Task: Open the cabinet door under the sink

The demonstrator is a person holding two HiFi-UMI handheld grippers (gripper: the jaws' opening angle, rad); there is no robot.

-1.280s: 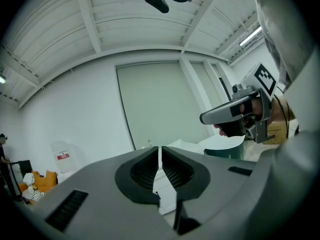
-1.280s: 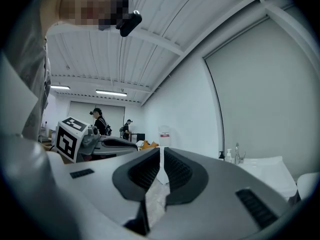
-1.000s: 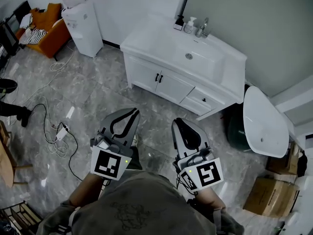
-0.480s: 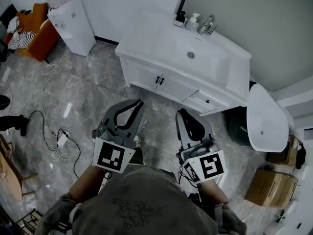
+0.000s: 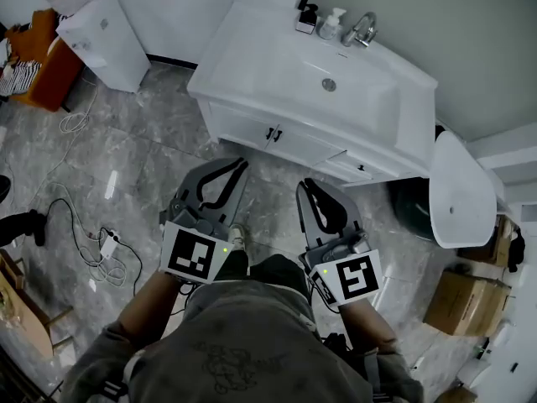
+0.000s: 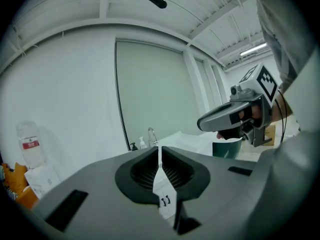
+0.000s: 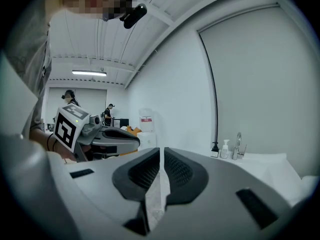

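The white vanity [image 5: 252,65] with its sink basin [image 5: 336,86] stands against the far wall. Under the basin are two white cabinet doors [image 5: 243,127], both closed, with a pair of black handles [image 5: 273,133] where they meet. My left gripper [image 5: 242,166] is shut and empty, a short way in front of the doors. My right gripper [image 5: 304,185] is shut and empty beside it, also short of the cabinet. In the left gripper view the handles [image 6: 165,200] show through the slit between the shut jaws of the left gripper [image 6: 159,151]. The right gripper [image 7: 162,151] points at the wall left of the faucet [image 7: 238,144].
A faucet [image 5: 362,30] and soap bottle [image 5: 334,22] stand at the basin's back. A water dispenser [image 5: 96,36] is left of the vanity. Cables and a power strip [image 5: 107,243] lie on the floor at left. A dark bin [image 5: 411,204], a white oval piece [image 5: 461,191] and cardboard boxes [image 5: 466,305] are at right.
The vanity has drawn nearer and now sits more squarely ahead. Both grippers have stayed shut and edged forward towards the cabinet doors.
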